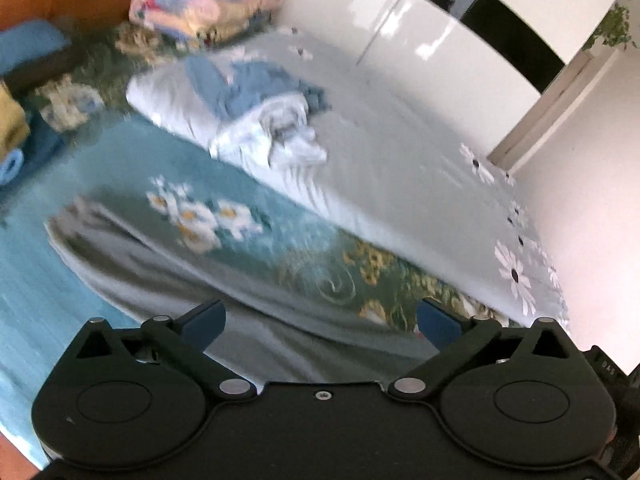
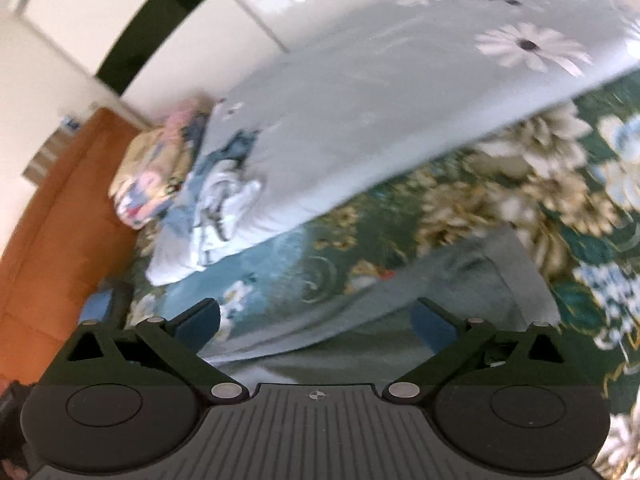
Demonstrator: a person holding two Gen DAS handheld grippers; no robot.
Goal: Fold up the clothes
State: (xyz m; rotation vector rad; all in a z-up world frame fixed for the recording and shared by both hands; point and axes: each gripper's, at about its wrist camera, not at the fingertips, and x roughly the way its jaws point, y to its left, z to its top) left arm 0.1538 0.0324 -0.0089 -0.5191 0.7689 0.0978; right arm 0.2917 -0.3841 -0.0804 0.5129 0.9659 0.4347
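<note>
A: Where's the grey garment (image 1: pixel 168 280)?
B: Flat on the floral bedspread (image 1: pixel 280 240), below both grippers.
A: Their jaws?
B: Left gripper (image 1: pixel 320 326) and right gripper (image 2: pixel 316 322) gape wide, nothing held

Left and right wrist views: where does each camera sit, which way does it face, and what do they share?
Left wrist: on the left gripper, angled down over a bed; both blue pads stand wide apart above a grey garment; no hand shows.
Right wrist: on the right gripper, also angled down, image rolled; pads wide apart above the same grey garment; no hand shows.
Shared: the garment, the clothes pile, the floral bedding and the white wardrobe.
</note>
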